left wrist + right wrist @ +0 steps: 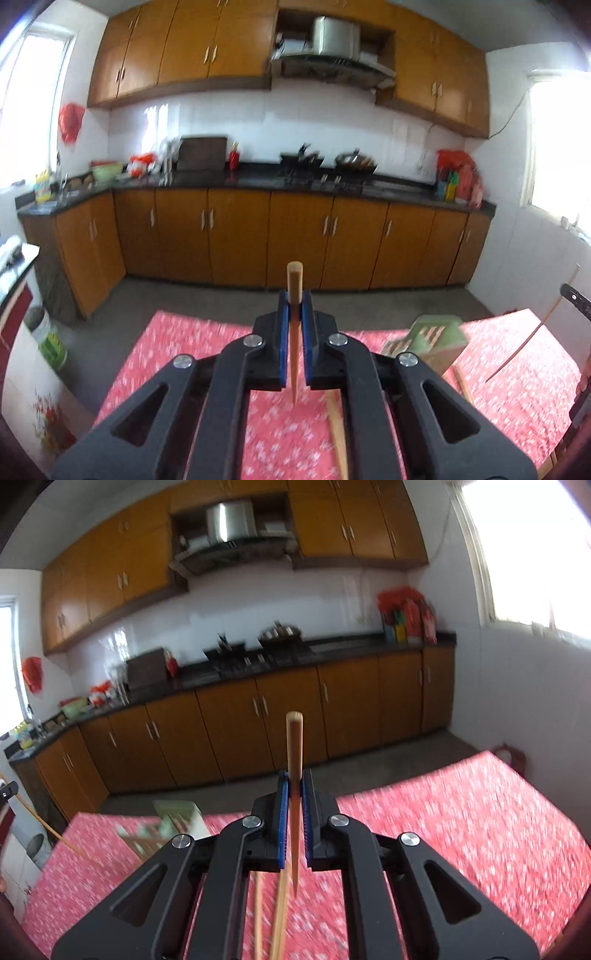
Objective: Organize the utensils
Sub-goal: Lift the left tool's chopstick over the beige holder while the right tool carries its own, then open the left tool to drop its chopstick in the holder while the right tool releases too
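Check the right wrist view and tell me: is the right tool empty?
No, the right tool is shut on a wooden chopstick that stands upright between its blue pads.

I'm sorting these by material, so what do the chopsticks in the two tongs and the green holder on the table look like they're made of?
Chopstick in the left tongs: likely bamboo or wood, matte tan with a squared butt end.
Chopstick in the right tongs: the same look.
Green holder: probably plastic, with a pale uniform colour and slotted walls; blur leaves it open.
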A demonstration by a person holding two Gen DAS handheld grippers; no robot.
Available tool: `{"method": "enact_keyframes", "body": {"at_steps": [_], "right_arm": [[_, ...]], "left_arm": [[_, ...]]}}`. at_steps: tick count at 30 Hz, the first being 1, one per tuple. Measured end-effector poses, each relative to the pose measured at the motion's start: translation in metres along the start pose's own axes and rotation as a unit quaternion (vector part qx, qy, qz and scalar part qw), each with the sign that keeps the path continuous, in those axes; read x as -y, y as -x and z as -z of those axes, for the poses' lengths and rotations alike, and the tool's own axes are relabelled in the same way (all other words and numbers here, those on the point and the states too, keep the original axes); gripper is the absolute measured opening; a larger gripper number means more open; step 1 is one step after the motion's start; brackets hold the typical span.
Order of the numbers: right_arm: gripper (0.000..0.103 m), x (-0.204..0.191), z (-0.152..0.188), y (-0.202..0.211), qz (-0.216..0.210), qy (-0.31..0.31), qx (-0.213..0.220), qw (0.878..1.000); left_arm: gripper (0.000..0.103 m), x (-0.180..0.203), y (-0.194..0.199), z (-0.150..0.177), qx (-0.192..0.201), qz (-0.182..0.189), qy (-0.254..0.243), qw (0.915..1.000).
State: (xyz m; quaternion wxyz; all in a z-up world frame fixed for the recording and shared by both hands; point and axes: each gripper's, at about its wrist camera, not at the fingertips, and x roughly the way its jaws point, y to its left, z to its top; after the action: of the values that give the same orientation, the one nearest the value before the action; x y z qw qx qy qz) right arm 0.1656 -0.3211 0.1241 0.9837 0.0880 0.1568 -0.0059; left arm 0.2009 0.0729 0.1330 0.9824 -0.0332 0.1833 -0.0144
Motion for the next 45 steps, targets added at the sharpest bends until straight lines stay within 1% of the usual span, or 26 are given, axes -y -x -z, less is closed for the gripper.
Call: {"method": "enact_keyframes", "body": {"at_steps": [4,5,8,10,12,15,17,22,23,24,25,26,27,29,31,34,36,38,40,41,42,43,44,45], "right_arm": [[0.008,-0.017,-0.028,0.015,-0.03,-0.01,0.051,0.998],[0.008,-0.023,-0.036,0.018,-0.044,-0.017,0.066,0.997],[0.008,-0.038,-0.044,0.017,-0.07,-0.025,0.09,0.993],[0.008,-0.048,-0.042,0.01,-0.08,-0.022,0.097,0.992],[0.008,-0.055,-0.037,0.0,-0.089,-0.021,0.095,0.991],[0.008,-0.062,-0.025,-0.019,-0.096,-0.02,0.073,0.993],[0.008,-0.064,-0.012,-0.035,-0.095,-0.013,0.048,0.994],[0.009,-0.065,0.007,-0.046,-0.1,-0.008,0.009,0.995],[0.013,-0.064,0.008,-0.046,-0.103,-0.009,0.004,0.995],[0.028,-0.064,0.008,-0.044,-0.103,-0.01,0.004,0.995],[0.039,-0.062,0.007,-0.041,-0.101,-0.012,0.008,0.995],[0.054,-0.061,0.006,-0.036,-0.1,-0.012,0.016,0.995],[0.055,-0.061,0.006,-0.031,-0.099,-0.011,0.022,0.995],[0.055,-0.057,0.004,-0.022,-0.092,-0.005,0.029,0.995],[0.055,-0.049,0.004,-0.016,-0.088,-0.011,0.03,0.996],[0.055,-0.028,0.011,-0.005,-0.069,-0.025,0.025,0.997],[0.055,-0.011,0.026,-0.001,-0.046,-0.034,0.005,0.998],[0.055,0.005,0.048,-0.006,-0.016,-0.033,-0.032,0.999],[0.053,0.014,0.071,-0.016,-0.001,-0.029,-0.077,0.997],[0.044,0.019,0.09,-0.025,0.004,-0.029,-0.113,0.993],[0.033,0.022,0.106,-0.034,0.003,-0.029,-0.144,0.989],[0.029,0.025,0.13,-0.045,0.001,-0.031,-0.19,0.981],[0.022,0.025,0.144,-0.05,-0.005,-0.033,-0.213,0.976],[0.018,0.025,0.159,-0.054,-0.011,-0.035,-0.235,0.971]], "left_arm": [[0.007,0.03,0.018,-0.037,0.053,0.025,-0.01,0.9982],[0.007,0.038,0.022,-0.046,0.067,0.033,-0.007,0.9972],[0.007,0.059,0.028,-0.065,0.096,0.057,0.007,0.9937],[0.007,0.075,0.025,-0.071,0.107,0.07,0.015,0.9916],[0.007,0.084,0.018,-0.069,0.106,0.08,0.021,0.991],[0.007,0.098,-0.006,-0.055,0.078,0.1,0.027,0.9915],[0.007,0.104,-0.021,-0.042,0.058,0.101,0.022,0.993],[0.008,0.106,-0.051,-0.011,0.009,0.098,0.022,0.9949],[0.008,0.104,-0.054,-0.006,0.003,0.097,0.024,0.995],[0.009,0.102,-0.057,-0.004,0.0,0.095,0.026,0.9951],[0.01,0.1,-0.057,-0.003,0.0,0.093,0.029,0.9953],[0.013,0.097,-0.055,-0.002,0.001,0.092,0.031,0.9953],[0.02,0.095,-0.052,-0.001,0.005,0.089,0.033,0.9954],[0.031,0.087,-0.043,0.0,0.016,0.084,0.037,0.9957],[0.032,0.078,-0.032,-0.001,0.026,0.082,0.045,0.9953],[0.037,0.061,-0.011,0.005,0.04,0.074,0.055,0.995],[0.04,0.047,0.002,0.019,0.041,0.057,0.06,0.9957],[0.041,0.035,0.007,0.035,0.032,0.038,0.058,0.997],[0.041,0.024,0.005,0.057,0.005,0.013,0.049,0.9987],[0.041,0.019,0.0,0.072,-0.015,0.002,0.043,0.999],[0.041,0.015,-0.004,0.082,-0.033,-0.003,0.038,0.9987],[0.041,0.011,-0.012,0.099,-0.059,-0.007,0.034,0.9977],[0.041,0.007,-0.02,0.113,-0.085,-0.007,0.034,0.9958],[0.039,0.004,-0.025,0.126,-0.107,-0.002,0.038,0.9935]]}}
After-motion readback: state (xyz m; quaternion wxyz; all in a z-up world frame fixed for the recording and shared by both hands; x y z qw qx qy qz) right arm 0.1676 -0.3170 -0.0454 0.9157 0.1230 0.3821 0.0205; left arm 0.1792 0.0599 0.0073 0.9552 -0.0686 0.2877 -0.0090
